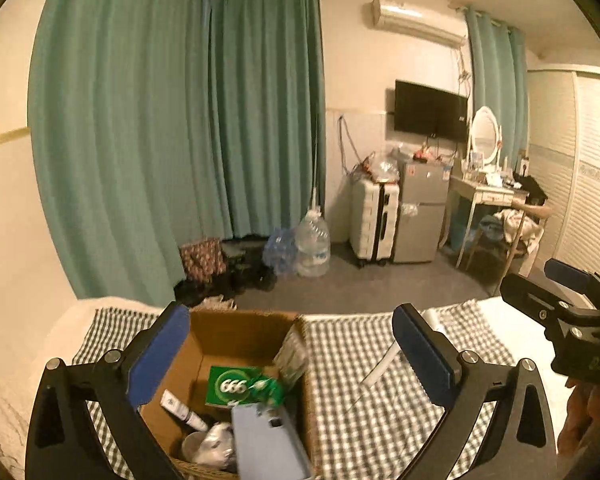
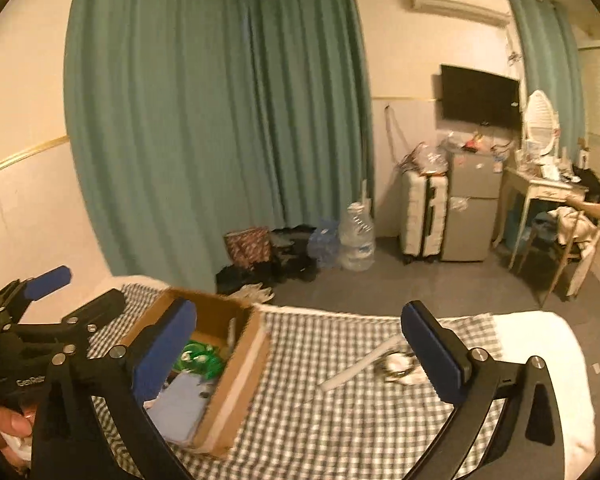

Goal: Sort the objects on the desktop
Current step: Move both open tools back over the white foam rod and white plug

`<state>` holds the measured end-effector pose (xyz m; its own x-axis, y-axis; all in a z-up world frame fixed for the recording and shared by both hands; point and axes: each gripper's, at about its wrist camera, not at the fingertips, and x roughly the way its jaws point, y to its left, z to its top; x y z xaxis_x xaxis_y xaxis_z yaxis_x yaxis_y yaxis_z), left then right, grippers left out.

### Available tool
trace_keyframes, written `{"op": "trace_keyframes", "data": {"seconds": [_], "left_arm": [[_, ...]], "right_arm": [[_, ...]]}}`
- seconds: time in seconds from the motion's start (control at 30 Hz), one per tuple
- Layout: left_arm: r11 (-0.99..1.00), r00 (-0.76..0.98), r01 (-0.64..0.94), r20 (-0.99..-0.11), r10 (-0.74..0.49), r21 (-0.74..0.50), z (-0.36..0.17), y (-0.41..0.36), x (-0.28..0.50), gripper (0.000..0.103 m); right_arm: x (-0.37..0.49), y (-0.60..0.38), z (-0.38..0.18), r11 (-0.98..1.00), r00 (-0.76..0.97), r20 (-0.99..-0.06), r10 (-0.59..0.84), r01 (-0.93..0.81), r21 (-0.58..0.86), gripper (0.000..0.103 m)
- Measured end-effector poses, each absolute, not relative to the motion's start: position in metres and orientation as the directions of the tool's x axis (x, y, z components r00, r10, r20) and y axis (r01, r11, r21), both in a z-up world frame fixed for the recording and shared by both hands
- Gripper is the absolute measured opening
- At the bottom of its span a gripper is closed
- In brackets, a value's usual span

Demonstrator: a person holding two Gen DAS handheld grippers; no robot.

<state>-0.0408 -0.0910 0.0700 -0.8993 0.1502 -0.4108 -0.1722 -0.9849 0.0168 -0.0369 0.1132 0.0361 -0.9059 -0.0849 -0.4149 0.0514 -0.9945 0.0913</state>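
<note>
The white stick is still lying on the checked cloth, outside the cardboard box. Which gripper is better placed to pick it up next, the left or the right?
Probably the right. The white stick lies ahead between the open right gripper fingers, while the left gripper hangs over the cardboard box.

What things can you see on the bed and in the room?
box: one, brown, on the checked cloth
green pack: one, in the box
blue case: one, in the box
white tube: one, in the box
white stick: one, on the cloth, right of the box
curtains: green, back wall
TV: one, black, on the wall
suitcase: one, white, beside the fridge
left gripper: open, empty
right gripper: open, empty
</note>
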Motion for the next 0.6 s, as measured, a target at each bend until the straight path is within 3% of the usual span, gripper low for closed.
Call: {"op": "trace_keyframes", "data": {"seconds": [0.27, 0.37, 0.43, 0.6], "left_arm": [[-0.98, -0.901, -0.19, -0.409, 0.147, 0.067, 0.055, -0.044, -0.043, 0.103], [-0.981, -0.899, -0.176, -0.419, 0.127, 0.08, 0.034, -0.03, -0.052, 0.103], [-0.98, -0.882, -0.187, -0.452, 0.137, 0.068, 0.018, -0.022, -0.061, 0.103], [-0.973, -0.84, -0.225, -0.515, 0.17, 0.047, -0.023, 0.006, -0.085, 0.103]], "right_arm": [[-0.018, 0.177, 0.042, -0.997, -0.913, -0.407, 0.029, -0.055, 0.051, 0.103], [-0.011, 0.198, 0.022, -1.0, -0.892, -0.452, -0.024, 0.015, 0.023, 0.103], [-0.001, 0.215, 0.001, -0.999, -0.893, -0.449, 0.036, -0.04, 0.0, 0.103], [-0.012, 0.265, -0.044, -0.983, -0.85, -0.525, 0.047, -0.133, 0.127, 0.103]]}}
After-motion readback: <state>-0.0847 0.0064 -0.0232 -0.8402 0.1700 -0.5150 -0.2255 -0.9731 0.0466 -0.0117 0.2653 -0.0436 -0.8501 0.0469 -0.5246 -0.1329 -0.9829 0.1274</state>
